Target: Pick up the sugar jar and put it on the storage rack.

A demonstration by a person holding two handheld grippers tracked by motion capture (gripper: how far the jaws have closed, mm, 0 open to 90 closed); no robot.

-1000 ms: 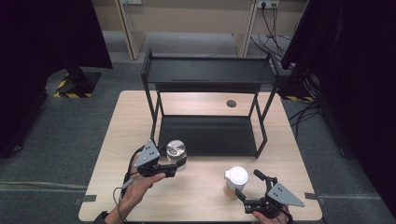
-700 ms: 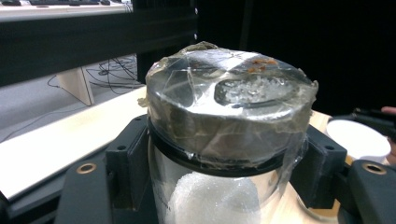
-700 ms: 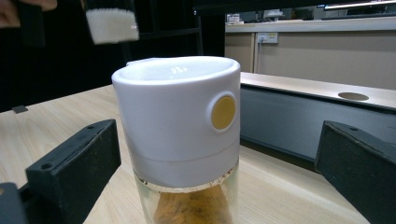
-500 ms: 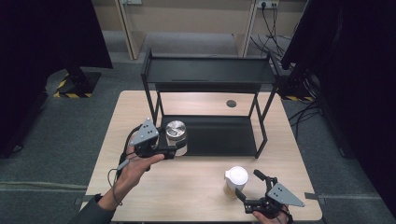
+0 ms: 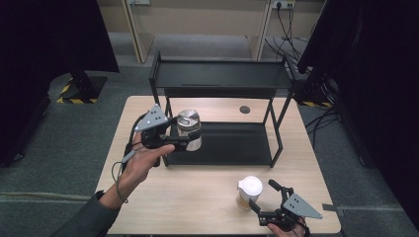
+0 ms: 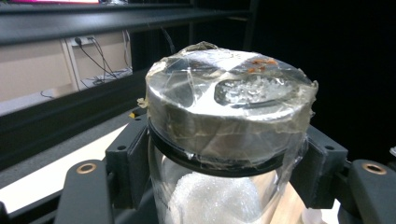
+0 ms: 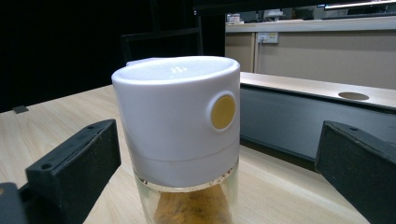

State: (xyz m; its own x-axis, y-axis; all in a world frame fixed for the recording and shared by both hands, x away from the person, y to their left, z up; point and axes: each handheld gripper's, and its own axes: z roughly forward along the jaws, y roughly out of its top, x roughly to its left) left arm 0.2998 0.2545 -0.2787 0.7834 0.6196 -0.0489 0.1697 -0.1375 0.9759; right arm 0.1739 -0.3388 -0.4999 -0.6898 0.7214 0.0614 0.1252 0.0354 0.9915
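Left gripper (image 5: 185,140) clamped on upright jar (image 5: 189,129), level with shelf (image 5: 222,74) beyond; right gripper (image 5: 262,197) agape around spice jar (image 5: 248,192).

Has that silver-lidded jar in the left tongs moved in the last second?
Yes. The jar has gone up from the table, toward the black rack.

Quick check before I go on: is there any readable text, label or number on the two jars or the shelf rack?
None readable.
Silver-lidded jar: taped lid, no lettering.
White-lidded jar: faint marks on the lid top, too blurred to read; plain yellow dot on its side.
Black shelf rack: no markings.
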